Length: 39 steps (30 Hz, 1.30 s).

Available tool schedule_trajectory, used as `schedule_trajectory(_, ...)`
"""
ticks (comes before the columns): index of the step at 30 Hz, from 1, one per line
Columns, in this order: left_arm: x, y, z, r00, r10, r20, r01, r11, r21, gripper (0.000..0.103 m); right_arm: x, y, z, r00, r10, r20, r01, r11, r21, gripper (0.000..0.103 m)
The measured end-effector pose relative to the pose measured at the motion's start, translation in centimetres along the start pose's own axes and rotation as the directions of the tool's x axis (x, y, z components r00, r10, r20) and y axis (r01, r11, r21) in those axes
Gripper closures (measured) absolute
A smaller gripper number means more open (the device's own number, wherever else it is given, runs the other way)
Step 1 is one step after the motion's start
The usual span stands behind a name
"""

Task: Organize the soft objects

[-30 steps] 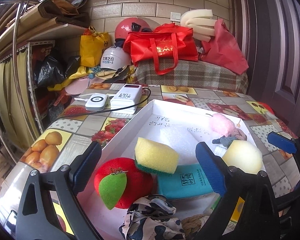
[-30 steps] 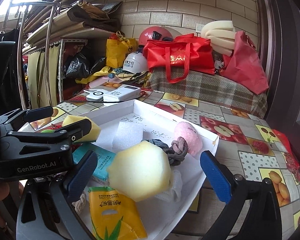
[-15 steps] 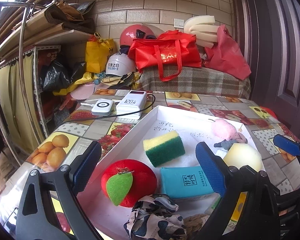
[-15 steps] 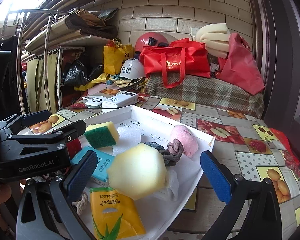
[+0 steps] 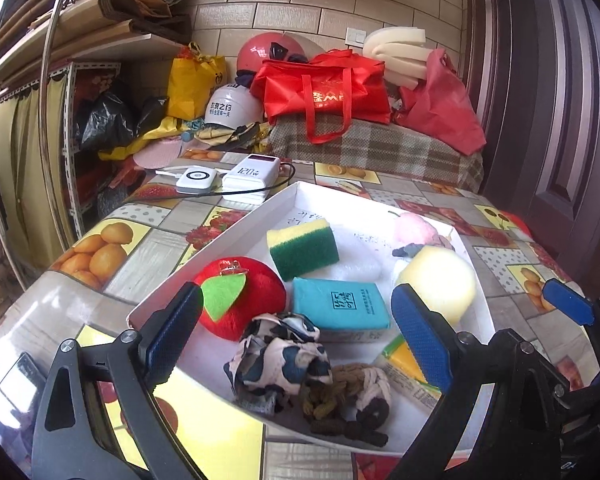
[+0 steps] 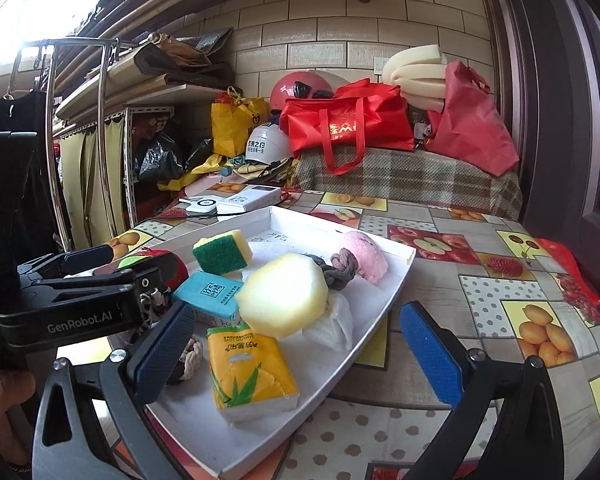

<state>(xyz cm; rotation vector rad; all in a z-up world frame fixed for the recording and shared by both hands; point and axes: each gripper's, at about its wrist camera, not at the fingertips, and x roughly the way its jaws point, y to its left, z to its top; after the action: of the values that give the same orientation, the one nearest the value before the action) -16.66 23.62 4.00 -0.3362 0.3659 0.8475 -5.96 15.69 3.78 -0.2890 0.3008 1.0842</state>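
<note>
Right now both my tongs, left gripper (image 5: 296,336) and right gripper (image 6: 296,352), gape apart, gripping nothing. Below them the white tray (image 6: 396,280) holds the green-and-yellow sponge (image 5: 303,247) beside the plush apple (image 5: 240,296).

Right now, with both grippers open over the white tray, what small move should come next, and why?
Probably ease the open right gripper forward onto the pale yellow round sponge. It lies nearest, between the spread jaws, atop the pile in the white tray; the left gripper holds nothing.

Tray (image 6: 396,280) crowded with soft items, bare counter (image 6: 452,292) open to its right, power banks (image 5: 236,178) and bags (image 5: 328,88) blocking the far side.
</note>
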Motion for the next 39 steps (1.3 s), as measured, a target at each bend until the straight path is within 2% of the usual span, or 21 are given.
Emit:
schedule_trajectory(4, -1.9, -2.0, -0.9, 0.999, 0.039, 0.011, -0.04, 0.996, 0.086, 0.007, -1.4, -0.8, -0.6, 1.0, -0.013, -0.002, 0.013, 1.0, 0.027, 0.0)
schedule_trajectory(8, -4.6, -4.0, -2.2, 0.998, 0.044, 0.034, -0.049, 0.989, 0.142, 0.007, -2.9, -1.7, -1.4, 0.999, -0.031, -0.016, 0.032, 0.998, 0.048, 0.0)
schedule_trajectory(11, -6.4, -5.4, -3.5, 0.99, 0.129, 0.058, -0.137, 0.979, 0.154, 0.007, -4.6, -2.0, -2.1, 0.998, -0.053, -0.021, 0.054, 0.998, 0.043, 0.0)
schedule_trajectory(12, -6.7, -5.7, -3.8, 0.989, 0.136, 0.053, -0.143, 0.977, 0.157, 0.007, -5.2, -2.1, -2.3, 0.998, -0.057, -0.026, 0.058, 0.997, 0.042, 0.0)
schedule_trajectory(16, -7.0, -6.8, -4.6, 0.997, 0.078, 0.003, -0.077, 0.98, 0.184, 0.007, -7.3, -3.7, -3.1, 0.996, -0.071, -0.054, 0.076, 0.992, 0.098, 0.0)
schedule_trajectory(18, -7.1, -7.1, -4.7, 0.99, 0.14, -0.006, -0.136, 0.973, 0.185, 0.007, -8.4, -4.4, -3.5, 0.995, -0.079, -0.059, 0.086, 0.989, 0.122, 0.0)
schedule_trajectory(20, -7.0, -7.4, -4.9, 0.969, 0.248, -0.016, -0.24, 0.95, 0.198, 0.007, -10.0, -4.9, -3.8, 0.994, -0.104, -0.027, 0.106, 0.985, 0.135, 0.0)
schedule_trajectory(21, -7.0, -7.5, -5.1, 0.964, 0.267, -0.023, -0.256, 0.945, 0.205, 0.007, -11.0, -5.1, -3.9, 0.993, -0.119, -0.002, 0.118, 0.983, 0.141, 0.0)
schedule_trajectory(26, -8.1, -7.4, -5.4, 0.979, 0.205, 0.007, -0.203, 0.96, 0.194, 0.007, -14.5, -7.6, -4.9, 0.983, -0.143, 0.116, 0.11, 0.96, 0.256, 0.0)
schedule_trajectory(32, -8.4, -6.9, -5.2, 0.987, 0.159, 0.013, -0.16, 0.975, 0.157, 0.007, -14.4, -10.4, -5.7, 0.989, -0.112, 0.097, 0.066, 0.917, 0.393, 0.0)
schedule_trajectory(39, -8.2, -6.8, -5.0, 0.988, 0.152, 0.001, -0.15, 0.977, 0.149, 0.007, -15.1, -9.9, -5.8, 0.984, -0.13, 0.123, 0.073, 0.92, 0.384, 0.0)
